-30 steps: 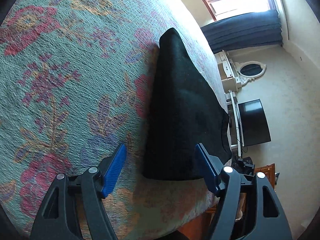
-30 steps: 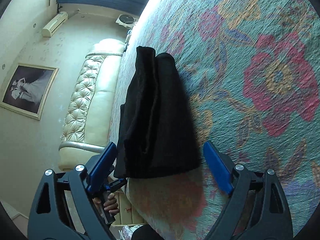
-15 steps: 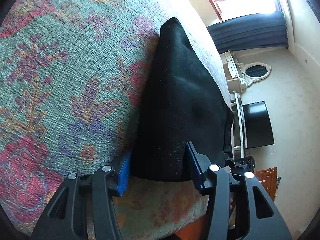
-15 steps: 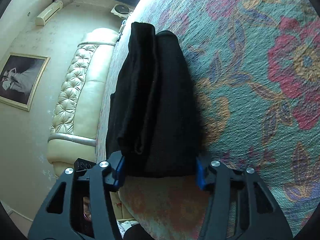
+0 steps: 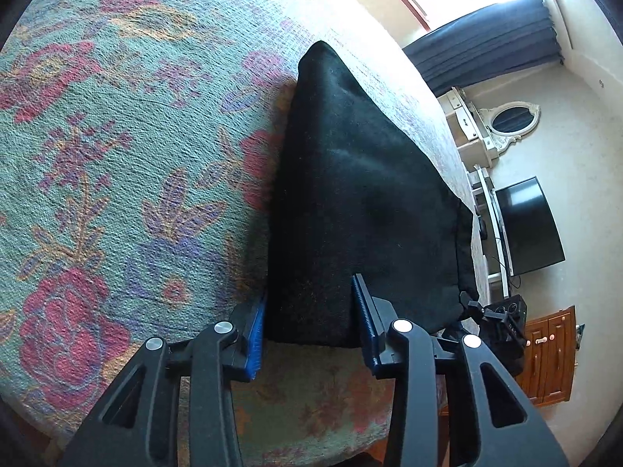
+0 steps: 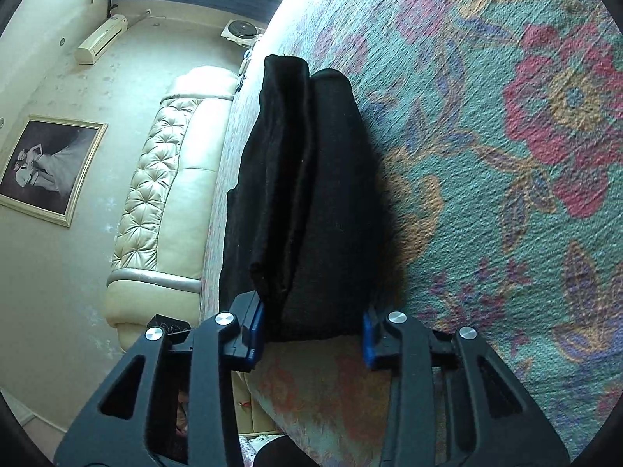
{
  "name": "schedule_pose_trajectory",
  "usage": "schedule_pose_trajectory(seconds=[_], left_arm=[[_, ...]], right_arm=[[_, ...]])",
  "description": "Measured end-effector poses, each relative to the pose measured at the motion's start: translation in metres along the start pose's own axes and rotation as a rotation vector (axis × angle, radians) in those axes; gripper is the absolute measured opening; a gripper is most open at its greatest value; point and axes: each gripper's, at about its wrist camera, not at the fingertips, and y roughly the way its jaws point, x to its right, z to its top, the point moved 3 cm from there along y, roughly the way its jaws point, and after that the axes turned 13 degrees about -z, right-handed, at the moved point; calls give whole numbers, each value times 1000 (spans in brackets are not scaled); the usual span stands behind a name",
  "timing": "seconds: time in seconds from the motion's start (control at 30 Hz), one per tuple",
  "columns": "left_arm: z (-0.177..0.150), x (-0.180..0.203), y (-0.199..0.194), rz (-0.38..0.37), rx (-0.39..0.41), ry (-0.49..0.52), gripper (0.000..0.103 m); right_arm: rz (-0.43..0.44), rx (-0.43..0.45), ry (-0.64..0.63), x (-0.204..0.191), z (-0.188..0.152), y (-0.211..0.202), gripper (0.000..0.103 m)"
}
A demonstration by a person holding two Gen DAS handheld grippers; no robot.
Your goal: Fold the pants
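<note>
Folded black pants point(image 5: 358, 194) lie in a thick bundle on the floral bedspread point(image 5: 117, 155), close to the bed's edge. My left gripper point(image 5: 307, 303) has one near end of the bundle between its blue pads; its jaws are closing and the pads press the cloth. In the right wrist view the pants point(image 6: 311, 175) show stacked folded layers on the bedspread point(image 6: 506, 155). There my right gripper point(image 6: 313, 319) grips the other end, jaws closing with both pads against the fabric.
The bed's edge runs just beyond the pants. Past it, the left wrist view has a television point(image 5: 529, 225), a wooden cabinet point(image 5: 553, 354) and a white dresser mirror point(image 5: 510, 116). A cream tufted headboard point(image 6: 155, 202) and a framed picture point(image 6: 46, 167) appear in the right wrist view.
Both grippers were wide open in front of the pants. They have moved onto the bundle's ends and their jaws have narrowed until the pads meet the cloth.
</note>
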Motion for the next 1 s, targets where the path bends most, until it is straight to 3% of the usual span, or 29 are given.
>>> schedule_pose_trajectory(seconds=[1.0], left_arm=[[15,10,5,32,-13,34,38]], right_arm=[[1,-15,6,18,-26,-16,35]])
